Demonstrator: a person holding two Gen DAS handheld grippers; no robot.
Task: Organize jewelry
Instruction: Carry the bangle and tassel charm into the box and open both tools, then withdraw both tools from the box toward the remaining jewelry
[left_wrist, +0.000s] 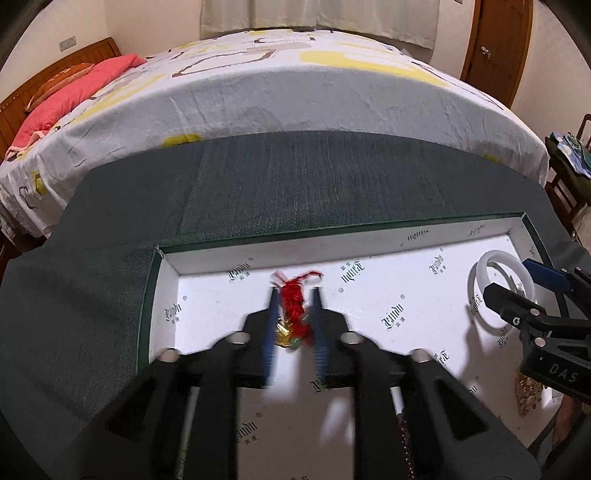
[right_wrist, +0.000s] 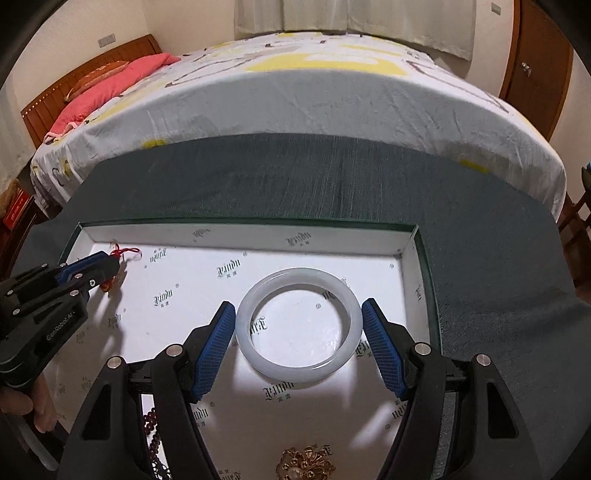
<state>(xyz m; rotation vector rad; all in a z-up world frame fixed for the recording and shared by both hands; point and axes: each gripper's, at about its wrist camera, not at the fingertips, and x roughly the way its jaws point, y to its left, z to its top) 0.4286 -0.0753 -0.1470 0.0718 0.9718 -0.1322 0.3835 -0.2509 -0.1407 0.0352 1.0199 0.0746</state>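
While the left gripper (left_wrist: 295, 325) pinches a red tassel charm (left_wrist: 293, 314) over the white box (right_wrist: 332, 230), the right gripper (right_wrist: 298, 332) spreads wide around a white bangle (right_wrist: 298, 323).

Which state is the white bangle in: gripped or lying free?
Lying free: the white bangle rests flat in the box; the open right gripper flanks it, not clamping.

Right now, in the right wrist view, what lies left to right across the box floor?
Left tool at the red knotted charm → white bangle between the right tool's fingers → box's right wall.
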